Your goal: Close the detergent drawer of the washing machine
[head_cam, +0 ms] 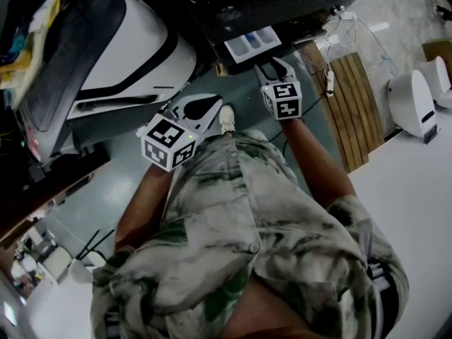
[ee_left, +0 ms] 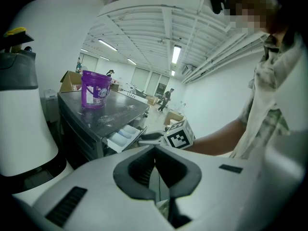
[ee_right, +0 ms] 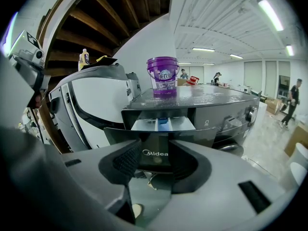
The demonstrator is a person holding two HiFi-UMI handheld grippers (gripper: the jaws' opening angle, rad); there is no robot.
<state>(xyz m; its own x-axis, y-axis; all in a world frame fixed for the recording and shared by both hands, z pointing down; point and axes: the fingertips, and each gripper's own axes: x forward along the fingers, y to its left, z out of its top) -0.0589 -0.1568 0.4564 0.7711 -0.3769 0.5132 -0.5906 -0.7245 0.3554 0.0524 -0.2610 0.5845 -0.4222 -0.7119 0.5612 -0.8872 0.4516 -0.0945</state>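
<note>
The detergent drawer point(ee_right: 162, 124) stands pulled out at the washing machine's point(ee_right: 219, 105) top front edge. Your right gripper point(ee_right: 155, 158) faces its panel, jaws apart. Your left gripper point(ee_left: 155, 150) is closed on nothing.

The head view looks steeply down on the drawer point(head_cam: 252, 44); the right gripper view faces it close and head-on, the left gripper view sidelong from farther back.

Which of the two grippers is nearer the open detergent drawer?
The right gripper, jaws apart and aimed straight at the drawer front; the left gripper sits farther back, jaws shut.
</note>
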